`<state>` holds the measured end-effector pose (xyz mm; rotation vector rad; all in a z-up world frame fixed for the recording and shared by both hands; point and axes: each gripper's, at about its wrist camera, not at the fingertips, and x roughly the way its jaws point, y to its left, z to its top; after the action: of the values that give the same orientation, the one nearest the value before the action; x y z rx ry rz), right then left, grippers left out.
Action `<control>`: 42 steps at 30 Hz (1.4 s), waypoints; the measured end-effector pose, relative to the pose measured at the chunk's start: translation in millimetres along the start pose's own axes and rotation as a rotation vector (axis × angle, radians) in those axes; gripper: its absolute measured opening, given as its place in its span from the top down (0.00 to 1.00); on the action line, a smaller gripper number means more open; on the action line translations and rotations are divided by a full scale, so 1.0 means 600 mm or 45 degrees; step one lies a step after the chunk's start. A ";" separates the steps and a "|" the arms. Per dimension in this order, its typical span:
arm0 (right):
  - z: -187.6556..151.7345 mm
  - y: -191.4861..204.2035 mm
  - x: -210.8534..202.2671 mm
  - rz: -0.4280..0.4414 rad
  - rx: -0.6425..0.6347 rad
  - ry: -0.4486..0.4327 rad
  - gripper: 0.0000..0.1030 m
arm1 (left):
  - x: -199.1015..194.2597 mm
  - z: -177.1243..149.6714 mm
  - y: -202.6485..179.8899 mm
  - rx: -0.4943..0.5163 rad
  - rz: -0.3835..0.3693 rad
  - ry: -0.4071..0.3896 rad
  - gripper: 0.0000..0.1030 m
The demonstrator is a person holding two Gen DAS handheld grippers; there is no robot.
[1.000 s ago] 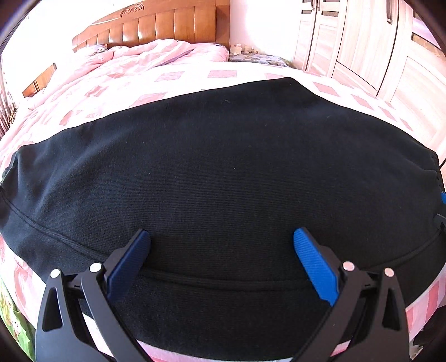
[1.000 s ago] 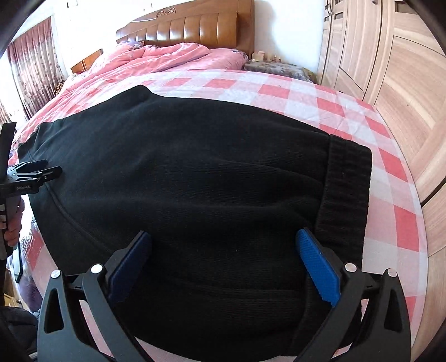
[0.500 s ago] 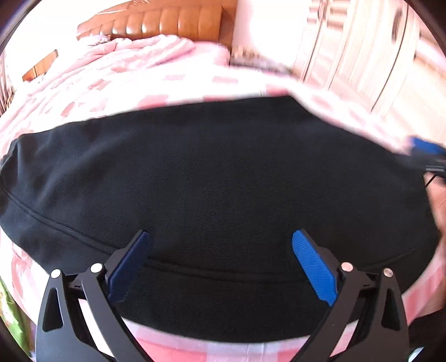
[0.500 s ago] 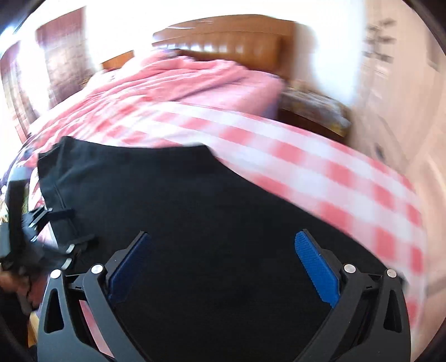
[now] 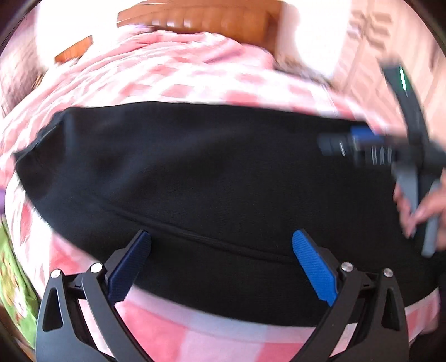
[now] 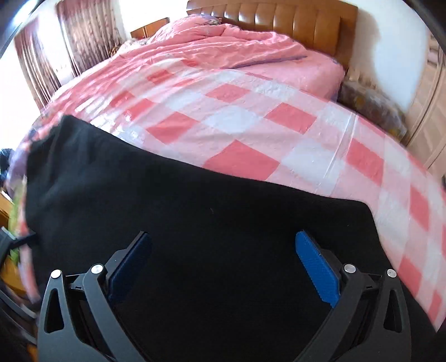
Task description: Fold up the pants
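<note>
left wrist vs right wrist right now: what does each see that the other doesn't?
Left wrist only: the right gripper from the side, blurred, a hand on its handle, and a seam across the pants.
Right wrist only: curtains and the heaped pink duvet.
Both: black pants, checked bedsheet, wooden headboard, own jaws open.

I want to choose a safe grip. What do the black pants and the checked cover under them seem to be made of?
The black pants: probably a thick matte knit, such as fleece or cotton jersey; fine weave grain, no shine. The checked cover: looks like glossy plastic film over pink-and-white cloth; it shows bright glare and crinkles.
</note>
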<state>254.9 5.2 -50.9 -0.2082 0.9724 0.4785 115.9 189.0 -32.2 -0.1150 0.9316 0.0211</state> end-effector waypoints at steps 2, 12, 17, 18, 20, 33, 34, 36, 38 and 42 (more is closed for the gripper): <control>-0.007 0.005 -0.002 -0.012 -0.017 -0.012 0.04 | -0.018 0.012 0.078 -0.181 -0.040 -0.068 0.01; -0.003 0.006 0.010 -0.049 -0.023 -0.013 0.04 | -0.023 0.060 0.478 -0.920 -0.167 -0.183 0.11; -0.005 0.007 0.010 -0.052 -0.022 -0.018 0.04 | 0.039 0.075 0.538 -0.999 -0.240 -0.143 0.14; -0.005 0.007 0.010 -0.053 -0.022 -0.019 0.04 | 0.044 0.081 0.541 -1.003 -0.254 -0.156 0.14; -0.005 0.007 0.010 -0.053 -0.023 -0.018 0.04 | 0.047 0.080 0.538 -0.997 -0.273 -0.172 0.14; -0.005 0.007 0.009 -0.067 -0.018 -0.028 0.04 | 0.076 0.063 0.538 -0.881 -0.467 -0.321 0.27; -0.005 0.007 0.009 -0.066 -0.018 -0.028 0.04 | 0.075 0.065 0.533 -0.865 -0.428 -0.309 0.35; -0.005 0.007 0.009 -0.064 -0.017 -0.028 0.04 | 0.079 0.066 0.533 -0.878 -0.343 -0.272 0.54; -0.004 0.007 0.009 -0.060 -0.016 -0.026 0.04 | 0.077 0.059 0.544 -0.902 -0.357 -0.280 0.65; 0.000 0.030 -0.003 -0.194 0.020 0.006 0.04 | 0.053 0.072 0.518 -0.811 -0.185 -0.263 0.67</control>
<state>245.8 20.5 -48.7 -0.2671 0.9571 0.3308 148.2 501.6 -60.1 -0.7567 0.6803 0.1922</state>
